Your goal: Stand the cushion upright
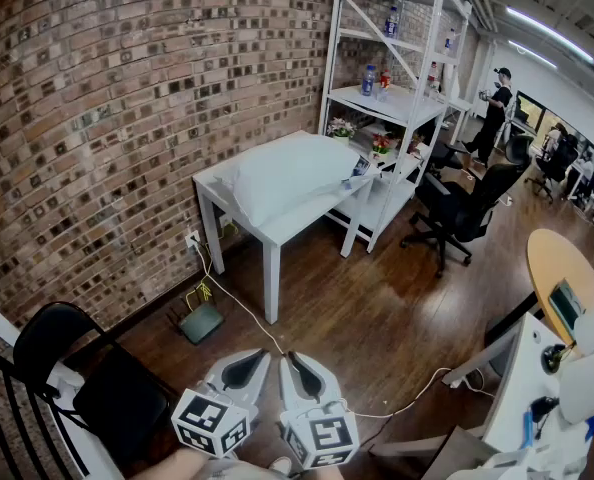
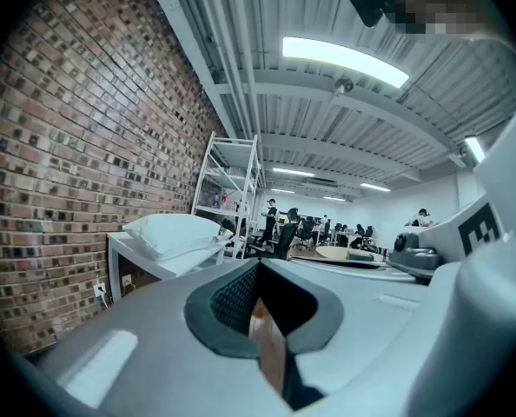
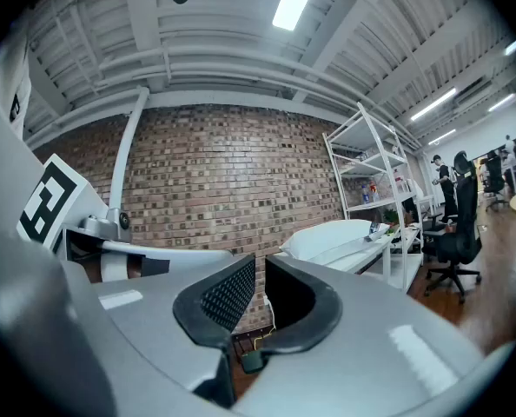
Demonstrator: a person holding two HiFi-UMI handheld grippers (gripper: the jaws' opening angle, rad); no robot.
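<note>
A white cushion (image 1: 287, 178) lies flat on a white table (image 1: 277, 236) against the brick wall, well ahead of me. Both grippers hover low at the bottom of the head view, far short of the table and side by side. The left gripper (image 1: 260, 356) is shut with nothing in it, and so is the right gripper (image 1: 291, 358). In the left gripper view the cushion (image 2: 175, 233) shows beyond the closed left gripper (image 2: 258, 307). The right gripper view has the cushion (image 3: 336, 237) off to the right of the right gripper (image 3: 258, 294), whose jaws leave only a thin slit.
A white shelf unit (image 1: 397, 98) stands just past the table, with a black office chair (image 1: 462, 208) beside it. A black chair (image 1: 87, 368) is at my near left. A cable and a green box (image 1: 202, 321) lie on the wood floor. Desks (image 1: 567, 278) fill the right.
</note>
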